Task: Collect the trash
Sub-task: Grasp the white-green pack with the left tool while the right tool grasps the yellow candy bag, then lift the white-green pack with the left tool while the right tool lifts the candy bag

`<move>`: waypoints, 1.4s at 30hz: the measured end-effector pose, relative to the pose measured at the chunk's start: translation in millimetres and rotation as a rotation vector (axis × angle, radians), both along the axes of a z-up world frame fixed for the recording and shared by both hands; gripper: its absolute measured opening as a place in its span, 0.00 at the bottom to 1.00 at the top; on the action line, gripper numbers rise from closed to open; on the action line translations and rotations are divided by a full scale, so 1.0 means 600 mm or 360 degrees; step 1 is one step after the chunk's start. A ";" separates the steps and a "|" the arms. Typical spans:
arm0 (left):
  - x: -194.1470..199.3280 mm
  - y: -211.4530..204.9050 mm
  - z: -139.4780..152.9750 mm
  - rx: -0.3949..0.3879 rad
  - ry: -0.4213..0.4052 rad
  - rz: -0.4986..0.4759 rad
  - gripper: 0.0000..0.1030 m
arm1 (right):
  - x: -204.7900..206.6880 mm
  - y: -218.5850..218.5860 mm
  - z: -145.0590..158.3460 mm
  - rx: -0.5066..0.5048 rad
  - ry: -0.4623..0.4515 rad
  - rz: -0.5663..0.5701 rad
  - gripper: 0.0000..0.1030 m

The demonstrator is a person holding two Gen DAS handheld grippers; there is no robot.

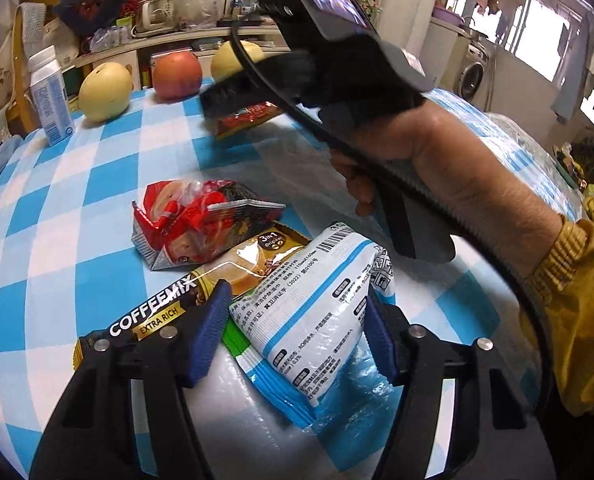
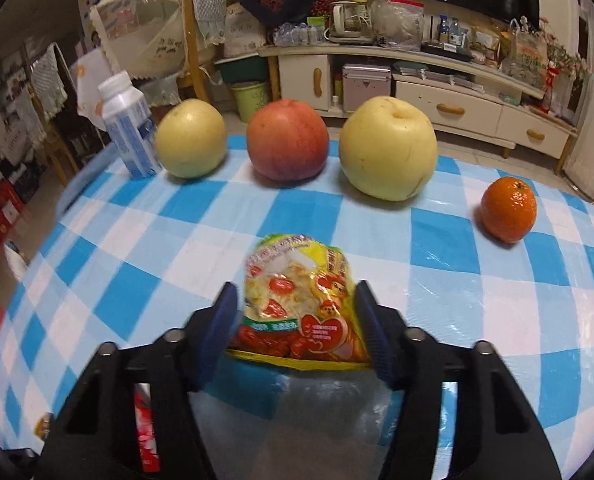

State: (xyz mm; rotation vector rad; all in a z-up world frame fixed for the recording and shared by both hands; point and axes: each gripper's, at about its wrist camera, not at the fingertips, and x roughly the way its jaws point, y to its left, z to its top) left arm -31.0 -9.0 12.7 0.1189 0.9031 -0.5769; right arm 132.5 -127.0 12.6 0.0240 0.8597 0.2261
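The left gripper (image 1: 293, 324) pinches the white-blue wipes packet (image 1: 317, 320) lying on the checked tablecloth (image 1: 77, 208); the right gripper (image 2: 293, 324) pinches the yellow snack packet (image 2: 301, 300). Lift both slowly, holding firm.

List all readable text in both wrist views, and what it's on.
"COFFEEMIX", "EXTRA RICH", "3 IN 1 Original": coffee mix sachet.
"(2022)": white and blue packet; its remaining print is too small.
Red wrapper, yellow snack packet, blue and white carton: print too blurred to read.
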 end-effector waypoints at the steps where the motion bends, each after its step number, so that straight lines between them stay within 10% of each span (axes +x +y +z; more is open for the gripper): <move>1: 0.001 0.003 0.001 -0.0010 0.0006 0.0012 0.61 | 0.000 -0.004 -0.002 0.0018 0.0000 -0.0002 0.51; 9: 0.009 0.028 0.002 -0.0061 0.0040 0.0077 0.58 | -0.015 -0.029 0.000 0.0136 0.0002 0.0002 0.36; 30: 0.022 0.103 0.016 -0.0228 0.0096 0.0194 0.36 | -0.158 -0.043 0.087 0.0402 -0.0119 0.0010 0.35; 33: 0.018 0.100 0.014 -0.0200 0.0103 0.0154 0.37 | -0.179 -0.028 0.093 0.0397 -0.0123 0.0022 0.35; 37: 0.018 0.096 0.001 -0.0129 0.0161 0.0132 0.64 | -0.207 -0.009 0.098 0.0379 -0.0127 0.0042 0.35; 42: 0.017 0.089 -0.008 -0.0071 0.0154 0.0118 0.64 | -0.233 -0.004 0.103 0.0378 -0.0130 0.0042 0.35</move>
